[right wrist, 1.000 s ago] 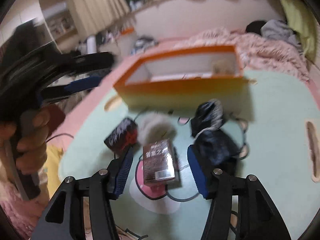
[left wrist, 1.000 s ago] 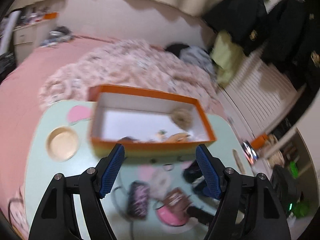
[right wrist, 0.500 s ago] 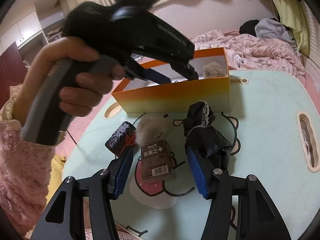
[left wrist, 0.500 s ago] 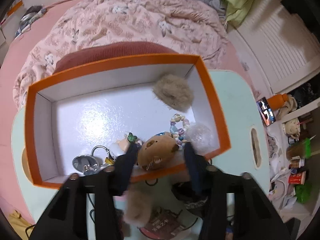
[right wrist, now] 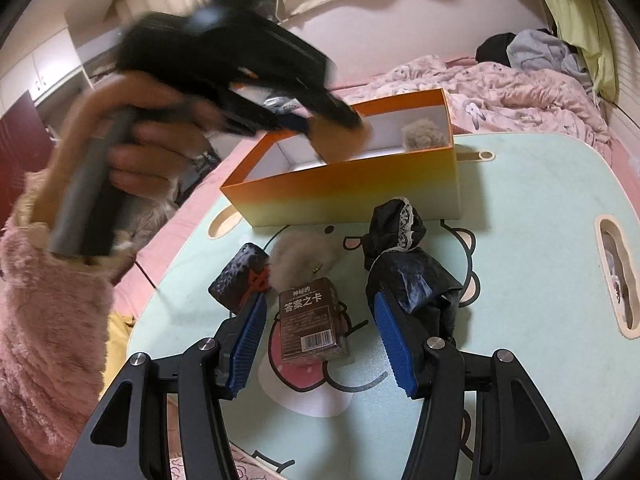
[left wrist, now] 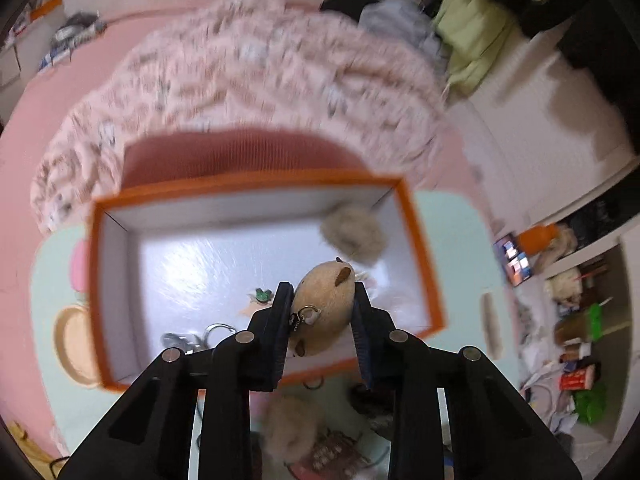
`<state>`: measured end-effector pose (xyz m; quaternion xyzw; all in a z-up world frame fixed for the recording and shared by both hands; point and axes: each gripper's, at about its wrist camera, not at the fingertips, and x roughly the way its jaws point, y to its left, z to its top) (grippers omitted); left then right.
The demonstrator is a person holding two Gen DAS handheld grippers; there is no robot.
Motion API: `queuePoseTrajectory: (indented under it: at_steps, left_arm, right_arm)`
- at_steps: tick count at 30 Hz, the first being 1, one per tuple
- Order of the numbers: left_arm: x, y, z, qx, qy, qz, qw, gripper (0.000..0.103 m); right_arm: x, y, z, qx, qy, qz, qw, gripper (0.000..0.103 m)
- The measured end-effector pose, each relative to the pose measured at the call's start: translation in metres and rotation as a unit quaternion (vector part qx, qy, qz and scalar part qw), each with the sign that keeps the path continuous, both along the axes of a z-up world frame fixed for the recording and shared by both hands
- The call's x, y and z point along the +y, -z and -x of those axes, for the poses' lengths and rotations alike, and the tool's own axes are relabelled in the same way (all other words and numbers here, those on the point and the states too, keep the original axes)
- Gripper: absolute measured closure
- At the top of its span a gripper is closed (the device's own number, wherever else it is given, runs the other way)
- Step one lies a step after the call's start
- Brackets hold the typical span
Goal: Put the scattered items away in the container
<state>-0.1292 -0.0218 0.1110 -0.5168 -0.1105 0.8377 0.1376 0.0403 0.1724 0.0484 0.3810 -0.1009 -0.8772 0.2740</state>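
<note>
Left wrist view: the left gripper point(left wrist: 322, 312) has its jaws closing on a plush bear point(left wrist: 326, 302) above the orange box point(left wrist: 420, 248). The bear looks soft and light; best gripped across the body.

Right wrist view: the right gripper point(right wrist: 320, 340) hangs half open and empty over a card box point(right wrist: 310, 326) on the desk point(right wrist: 532, 216), printed "答案之卡". It looks stiff and light; grip the flat sides.

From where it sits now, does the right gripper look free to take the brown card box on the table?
Probably yes. The right gripper is open, with the brown card box upright between its fingers and nothing over it. The black lace pouch crowds one finger, and the fluffy pompom lies just behind.
</note>
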Motion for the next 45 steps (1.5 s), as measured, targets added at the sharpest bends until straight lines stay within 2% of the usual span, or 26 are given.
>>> queuePoseTrajectory:
  at_steps: [3,6,10,13,15,18,21,24,25,26,29,32,34,39,41,45]
  left_arm:
    - [-0.016,-0.027,-0.032,0.052,-0.006,-0.017,0.9985,0.073]
    - [-0.031,-0.033,-0.074,0.087,-0.007,-0.029,0.9958,0.073]
    - [-0.056,-0.006,-0.124,0.087,-0.023,-0.049,0.9948,0.073]
    - [-0.077,0.029,-0.146,0.078,-0.08,-0.018,0.9935,0.073]
    - [-0.09,0.052,-0.151,0.067,-0.115,-0.007,0.991,0.073]
    - [-0.095,0.083,-0.147,0.047,-0.129,-0.009,0.9905,0.073]
    - [-0.09,0.09,-0.148,0.081,-0.142,0.0,0.9865,0.071]
    - [-0.092,0.093,-0.146,0.084,-0.146,-0.019,0.9855,0.056]
    - [-0.093,0.095,-0.146,0.081,-0.145,-0.032,0.9856,0.047]
    - [-0.095,0.096,-0.149,0.083,-0.146,-0.046,0.9848,0.041]
    - [-0.1,0.093,-0.166,0.115,-0.153,-0.067,0.9792,0.038]
    - [-0.102,0.093,-0.176,0.15,-0.179,-0.059,0.9706,0.026]
    - [-0.102,0.098,-0.182,0.166,-0.188,-0.059,0.9663,0.026]
    - [-0.09,0.108,-0.193,0.184,-0.187,-0.045,0.964,0.024]
    - [-0.085,0.108,-0.196,0.191,-0.187,-0.038,0.9631,0.024]
    - [-0.077,0.101,-0.204,0.215,-0.18,-0.02,0.9598,0.024]
  right_arm:
    - [0.0,0.0,0.0,0.0,0.002,0.001,1.0,0.047]
    - [0.0,0.0,0.001,0.0,0.004,0.0,1.0,0.047]
    - [0.001,0.0,0.0,-0.002,0.001,-0.001,1.0,0.047]
    - [0.001,0.0,0.0,-0.003,0.001,-0.002,1.0,0.047]
    - [0.0,0.0,0.0,-0.005,-0.001,-0.002,1.0,0.047]
    - [-0.002,0.001,-0.001,-0.007,-0.003,-0.006,1.0,0.047]
    - [-0.001,0.001,-0.002,-0.006,-0.001,-0.008,1.0,0.047]
    - [-0.002,0.002,-0.001,-0.006,0.0,-0.009,1.0,0.047]
    - [-0.002,0.002,-0.001,-0.006,0.0,-0.009,1.0,0.047]
    - [-0.002,0.002,-0.001,-0.006,-0.001,-0.008,1.0,0.047]
    - [-0.002,0.002,-0.002,-0.006,0.0,-0.01,1.0,0.047]
    - [-0.002,0.002,-0.002,-0.004,0.0,-0.013,1.0,0.047]
    - [-0.002,0.002,-0.002,-0.003,0.001,-0.015,1.0,0.047]
    - [-0.003,-0.005,0.001,0.005,-0.001,-0.018,1.0,0.047]
    - [-0.005,-0.015,0.007,0.01,-0.006,-0.016,1.0,0.046]
    - [-0.018,-0.051,0.032,0.028,-0.027,-0.015,0.999,0.037]
